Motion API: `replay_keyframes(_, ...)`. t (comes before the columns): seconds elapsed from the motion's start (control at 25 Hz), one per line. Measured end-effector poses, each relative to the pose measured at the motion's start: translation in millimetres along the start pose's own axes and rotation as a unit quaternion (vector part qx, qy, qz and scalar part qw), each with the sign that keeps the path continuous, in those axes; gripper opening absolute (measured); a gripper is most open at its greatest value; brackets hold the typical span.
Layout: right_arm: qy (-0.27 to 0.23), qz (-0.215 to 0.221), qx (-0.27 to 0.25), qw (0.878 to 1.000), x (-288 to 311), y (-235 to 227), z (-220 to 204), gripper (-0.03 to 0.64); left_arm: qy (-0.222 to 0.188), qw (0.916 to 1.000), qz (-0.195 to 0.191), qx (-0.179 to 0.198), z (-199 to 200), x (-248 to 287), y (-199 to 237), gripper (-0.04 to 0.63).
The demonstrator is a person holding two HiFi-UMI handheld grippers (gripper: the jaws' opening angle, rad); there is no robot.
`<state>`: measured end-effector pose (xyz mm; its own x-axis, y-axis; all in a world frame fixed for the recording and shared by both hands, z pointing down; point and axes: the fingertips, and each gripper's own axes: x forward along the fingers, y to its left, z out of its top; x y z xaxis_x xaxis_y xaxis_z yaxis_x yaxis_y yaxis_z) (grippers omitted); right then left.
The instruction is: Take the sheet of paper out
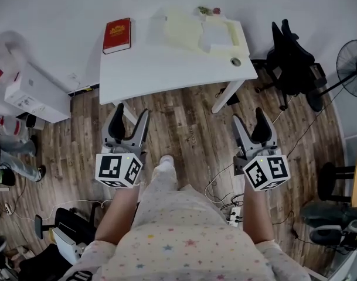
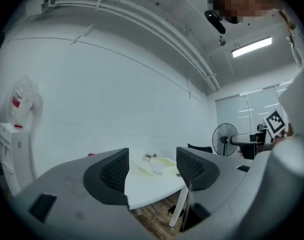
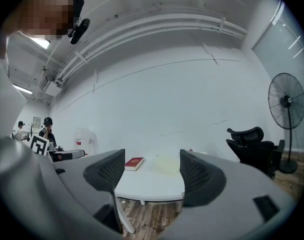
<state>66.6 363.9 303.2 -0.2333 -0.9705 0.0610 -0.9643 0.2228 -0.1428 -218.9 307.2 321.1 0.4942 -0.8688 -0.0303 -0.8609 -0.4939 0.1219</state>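
Observation:
A white table stands against the wall ahead. On its far right part lies a pale yellow folder with a white sheet of paper on it. In the left gripper view the same folder shows between the jaws, far off. My left gripper hangs over the wooden floor, short of the table's front edge, open and empty. At the same height to the right, my right gripper is open too, with nothing in it. Both point toward the table.
A red book lies on the table's left end, and a small round object sits near its right front corner. A black office chair and a standing fan are on the right. White boxes stand left. Cables lie on the floor.

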Motion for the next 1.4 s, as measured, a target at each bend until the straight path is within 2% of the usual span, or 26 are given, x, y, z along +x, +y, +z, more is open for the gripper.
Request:
replay_keyframes(0.28,-0.014,-0.004,0.001,1.0,81,-4,14,0.325,-0.006,0.9999,-0.014,0.008,13,67,47,0.273)
replay_keyframes(0.56,0.005,-0.021,0.006,1.0,141,-17,7,0.325,0.005,0.9997,-0.024,0.007,11,126,89,0.273)
replay_keyframes(0.72,0.015,-0.029,0.016,0.999,163,-35,4,0.325,0.013,0.9997,-0.02,0.0,1,152,95,0.273)
replay_keyframes(0.92,0.024,-0.003,0.017,1.0,202,-62,4,0.325,0.013,0.9999,0.0,-0.002,-4,186,94,0.273)
replay_keyframes(1.16,0.015,0.045,-0.002,0.999,258,-105,31,0.325,-0.005,0.9993,0.036,0.004,7,237,86,0.273)
replay_keyframes(1.4,0.012,0.072,-0.004,0.997,292,-151,42,0.325,-0.007,0.9974,0.071,0.008,5,276,71,0.273)
